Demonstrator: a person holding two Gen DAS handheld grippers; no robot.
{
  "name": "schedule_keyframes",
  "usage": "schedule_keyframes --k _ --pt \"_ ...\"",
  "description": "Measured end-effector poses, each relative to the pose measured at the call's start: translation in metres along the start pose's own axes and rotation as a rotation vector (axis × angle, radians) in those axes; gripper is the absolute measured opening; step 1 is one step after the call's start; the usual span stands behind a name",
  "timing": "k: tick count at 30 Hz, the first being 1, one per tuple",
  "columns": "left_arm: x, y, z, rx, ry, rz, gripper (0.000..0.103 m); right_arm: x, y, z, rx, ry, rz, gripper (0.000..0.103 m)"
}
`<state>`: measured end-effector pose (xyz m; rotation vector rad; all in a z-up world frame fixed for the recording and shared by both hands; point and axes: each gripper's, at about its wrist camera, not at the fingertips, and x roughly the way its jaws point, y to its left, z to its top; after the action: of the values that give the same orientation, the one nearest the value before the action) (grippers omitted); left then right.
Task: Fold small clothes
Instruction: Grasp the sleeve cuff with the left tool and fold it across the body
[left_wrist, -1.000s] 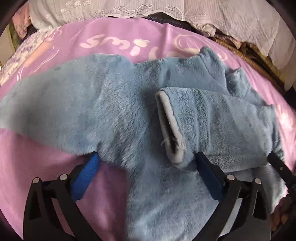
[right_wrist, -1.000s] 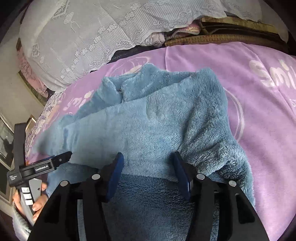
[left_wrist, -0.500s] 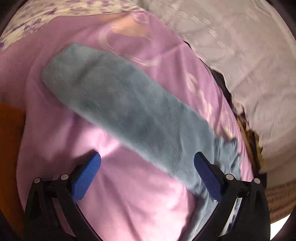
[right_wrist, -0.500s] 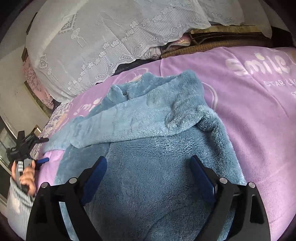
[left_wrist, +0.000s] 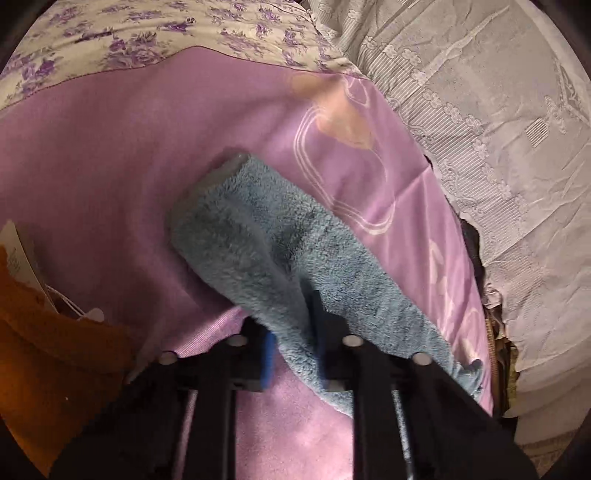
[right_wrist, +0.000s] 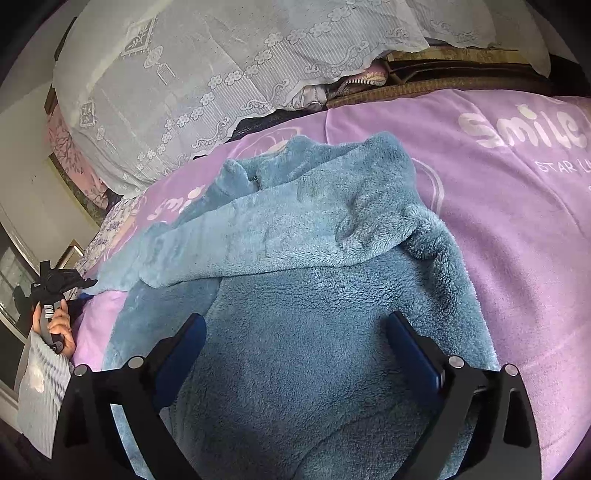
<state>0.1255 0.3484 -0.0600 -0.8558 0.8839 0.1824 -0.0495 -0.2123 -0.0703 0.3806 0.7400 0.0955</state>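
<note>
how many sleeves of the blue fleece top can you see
2. One sleeve lies folded across the body of the blue fleece top. The other sleeve stretches out over the purple blanket, pinched in the left gripper.

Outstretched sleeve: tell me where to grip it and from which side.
Grip the sleeve along its long edge partway back from the grey cuff, coming from the side over the bare blanket. It lies flat and thick, so an edge pinch probably holds best.

Fluffy, matt blue fleece garment (right_wrist: 295, 332) with a smooth grey cuff lining (left_wrist: 221, 171); soft purple velour blanket (left_wrist: 92, 166), faintly sheened; sheer white lace cover (right_wrist: 184, 74); matt black plastic gripper fingers (right_wrist: 424, 354).
</note>
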Motion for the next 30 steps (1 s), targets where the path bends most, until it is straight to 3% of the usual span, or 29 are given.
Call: schedule_keyframes --k 4,10,20,25,30 --pt "-0.013 -0.005 -0.004 0.042 -0.029 0.017 0.009 0.000 0.000 0.000 0.000 0.000 0.000 0.099" --pt "-0.043 -0.053 -0.027 0.242 -0.087 0.043 0.009 0.002 0.001 -0.001 0.000 0.007 -0.001 0.099" --pt "-0.062 -0.120 -0.066 0.467 -0.079 0.089 0.009 0.001 0.001 0.000 0.001 0.007 -0.001 0.099" --pt "-0.077 -0.156 -0.095 0.562 -0.102 0.081 0.009 -0.016 -0.006 0.004 0.044 -0.065 0.003 0.099" --pt "-0.091 -0.186 -0.123 0.635 -0.124 0.068 0.009 -0.029 -0.011 0.010 0.064 -0.082 -0.025 0.099"
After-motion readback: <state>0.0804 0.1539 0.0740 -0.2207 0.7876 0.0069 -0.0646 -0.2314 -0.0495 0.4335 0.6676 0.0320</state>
